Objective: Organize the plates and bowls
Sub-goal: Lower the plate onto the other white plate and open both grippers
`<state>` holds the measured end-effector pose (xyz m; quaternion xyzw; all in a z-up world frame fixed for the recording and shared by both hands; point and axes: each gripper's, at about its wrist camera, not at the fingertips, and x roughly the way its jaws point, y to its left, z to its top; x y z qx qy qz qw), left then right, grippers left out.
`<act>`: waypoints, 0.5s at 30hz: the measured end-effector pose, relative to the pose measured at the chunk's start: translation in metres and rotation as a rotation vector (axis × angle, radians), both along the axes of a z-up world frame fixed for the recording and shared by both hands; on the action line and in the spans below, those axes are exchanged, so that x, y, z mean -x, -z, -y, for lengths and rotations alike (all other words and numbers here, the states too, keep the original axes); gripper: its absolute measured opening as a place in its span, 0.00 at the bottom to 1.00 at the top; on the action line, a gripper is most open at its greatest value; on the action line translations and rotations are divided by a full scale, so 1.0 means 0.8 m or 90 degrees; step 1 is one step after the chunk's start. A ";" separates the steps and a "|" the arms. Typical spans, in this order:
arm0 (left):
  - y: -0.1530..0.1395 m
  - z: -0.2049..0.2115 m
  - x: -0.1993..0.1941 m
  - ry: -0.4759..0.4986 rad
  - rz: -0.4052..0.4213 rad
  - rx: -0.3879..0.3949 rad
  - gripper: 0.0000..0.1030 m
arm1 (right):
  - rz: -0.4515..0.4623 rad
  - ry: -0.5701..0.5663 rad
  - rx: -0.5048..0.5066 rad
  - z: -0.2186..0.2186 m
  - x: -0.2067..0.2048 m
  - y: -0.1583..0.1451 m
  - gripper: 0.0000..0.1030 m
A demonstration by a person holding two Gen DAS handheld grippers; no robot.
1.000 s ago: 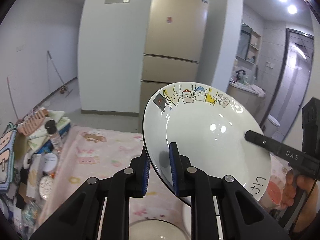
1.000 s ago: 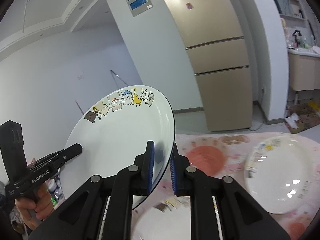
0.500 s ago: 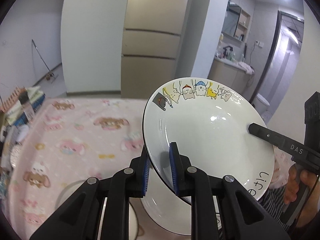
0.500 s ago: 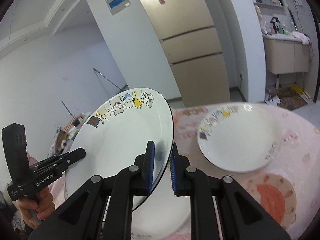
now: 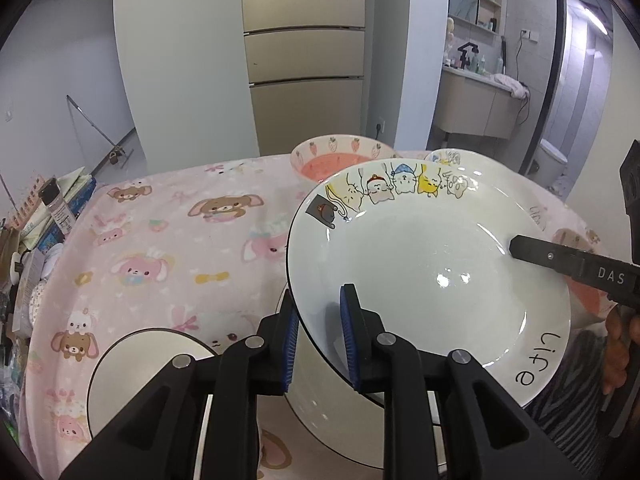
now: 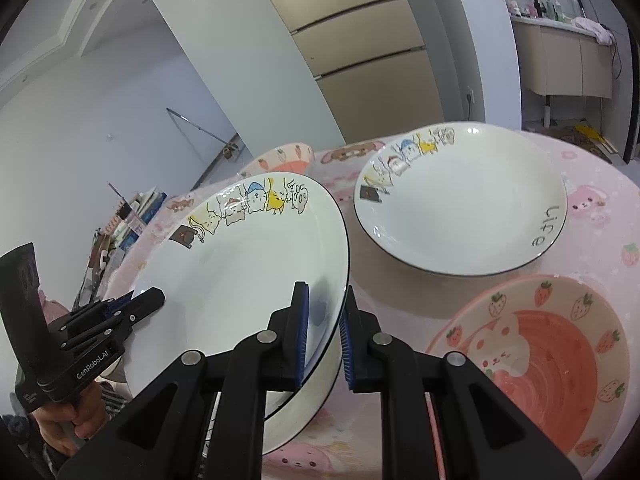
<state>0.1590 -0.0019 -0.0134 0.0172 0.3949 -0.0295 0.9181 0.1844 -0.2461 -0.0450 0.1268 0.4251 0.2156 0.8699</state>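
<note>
A white plate with cartoon cats on its rim [image 5: 428,272] [image 6: 240,272] hangs tilted over the pink table, held at opposite edges by both grippers. My left gripper [image 5: 320,340] [image 6: 132,308] is shut on its left rim. My right gripper [image 6: 324,340] [image 5: 520,248] is shut on its right rim. Just below it another white plate [image 5: 332,432] [image 6: 304,400] lies on the table, mostly hidden. A matching cat plate [image 6: 460,200] [image 5: 452,156] rests farther back. A pink strawberry bowl [image 6: 540,360] sits at the near right, another [image 5: 332,156] [image 6: 288,158] at the far side.
A pink cartoon tablecloth [image 5: 180,240] covers the table. A pale round dish [image 5: 144,364] lies at the near left. Boxes, a bottle and clutter [image 5: 52,216] crowd the table's left edge. A fridge [image 5: 304,52] stands behind. A hand [image 6: 60,420] grips the left tool.
Both grippers have come down and tipped forward with the plate between them. The table, the other plates and the bowls have come into view beneath it.
</note>
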 end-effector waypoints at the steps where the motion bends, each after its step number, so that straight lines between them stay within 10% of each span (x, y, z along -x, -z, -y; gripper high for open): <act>1: 0.001 0.001 0.000 -0.002 -0.003 -0.001 0.21 | -0.009 -0.002 -0.008 0.001 -0.002 0.004 0.14; 15: 0.029 0.001 -0.012 -0.011 -0.051 -0.010 0.22 | 0.018 -0.011 0.113 -0.024 0.007 0.005 0.14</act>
